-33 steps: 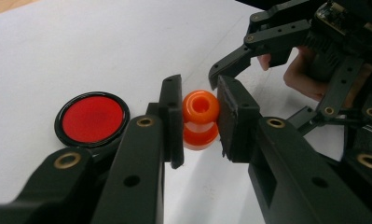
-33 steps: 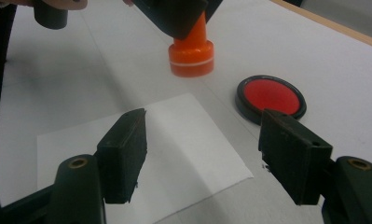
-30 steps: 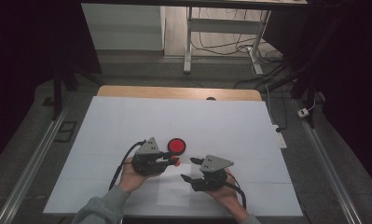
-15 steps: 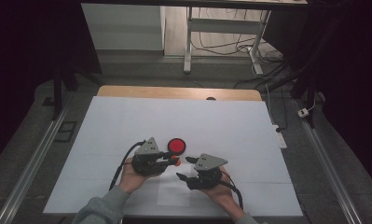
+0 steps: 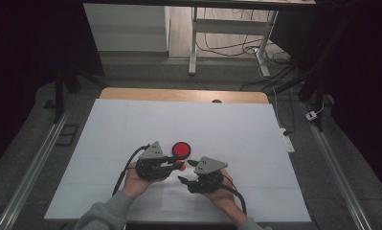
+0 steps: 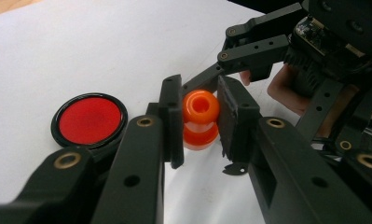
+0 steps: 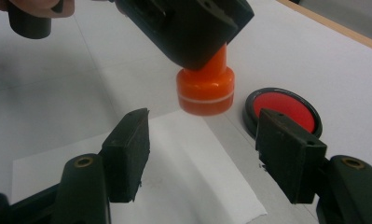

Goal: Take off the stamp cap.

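A white table [image 5: 131, 124] carries everything, the things lying toward its near edge; the right gripper [image 7: 202, 158] hovers with jaws wide apart and empty, facing the left gripper [image 6: 200, 122], whose jaws pinch an orange plastic piece [image 6: 200, 119]. Just beside it, farther from the near edge, a red disc [image 5: 181, 149] with a black rim lies flat.

- One orange plastic piece [image 6: 200, 119], at the table's 6 o'clock
- One red disc with a black rim [image 5: 181, 149], just toward 12 o'clock from it
- Two grippers: left gripper [image 6: 200, 121], right gripper [image 7: 202, 154]
- One white table [image 5: 131, 124]
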The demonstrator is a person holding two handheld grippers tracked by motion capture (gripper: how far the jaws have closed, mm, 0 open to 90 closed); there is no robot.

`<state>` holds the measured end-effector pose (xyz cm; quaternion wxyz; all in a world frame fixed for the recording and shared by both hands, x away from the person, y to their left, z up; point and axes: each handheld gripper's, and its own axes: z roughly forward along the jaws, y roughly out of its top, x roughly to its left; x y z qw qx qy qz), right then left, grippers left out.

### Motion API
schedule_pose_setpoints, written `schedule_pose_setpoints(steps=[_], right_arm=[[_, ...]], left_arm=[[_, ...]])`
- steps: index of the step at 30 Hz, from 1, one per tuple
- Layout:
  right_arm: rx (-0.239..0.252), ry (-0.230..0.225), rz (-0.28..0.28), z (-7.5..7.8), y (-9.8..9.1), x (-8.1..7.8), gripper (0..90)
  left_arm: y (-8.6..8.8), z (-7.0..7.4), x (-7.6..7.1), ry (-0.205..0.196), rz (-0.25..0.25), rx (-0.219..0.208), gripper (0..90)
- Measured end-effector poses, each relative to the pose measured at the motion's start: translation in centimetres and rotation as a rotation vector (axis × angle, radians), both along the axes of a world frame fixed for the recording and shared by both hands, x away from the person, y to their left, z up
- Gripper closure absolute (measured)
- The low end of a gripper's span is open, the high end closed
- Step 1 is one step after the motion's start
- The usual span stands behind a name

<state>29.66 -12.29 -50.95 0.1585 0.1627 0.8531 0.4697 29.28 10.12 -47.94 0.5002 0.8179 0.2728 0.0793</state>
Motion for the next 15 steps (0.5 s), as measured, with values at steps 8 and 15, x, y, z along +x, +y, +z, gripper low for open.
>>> schedule_pose_setpoints(steps=[8, 15], right_arm=[[0.003, -0.006, -0.013, 0.08, 0.47, -0.07, 39.0], [0.0, -0.018, -0.023, 0.24, 0.5, -0.13, 50.4]], left_arm=[[-0.09, -0.15, 0.02, 0.006, 0.0, -0.001, 72.2], [-0.11, -0.2, 0.03, 0.011, -0.001, -0.002, 72.2]])
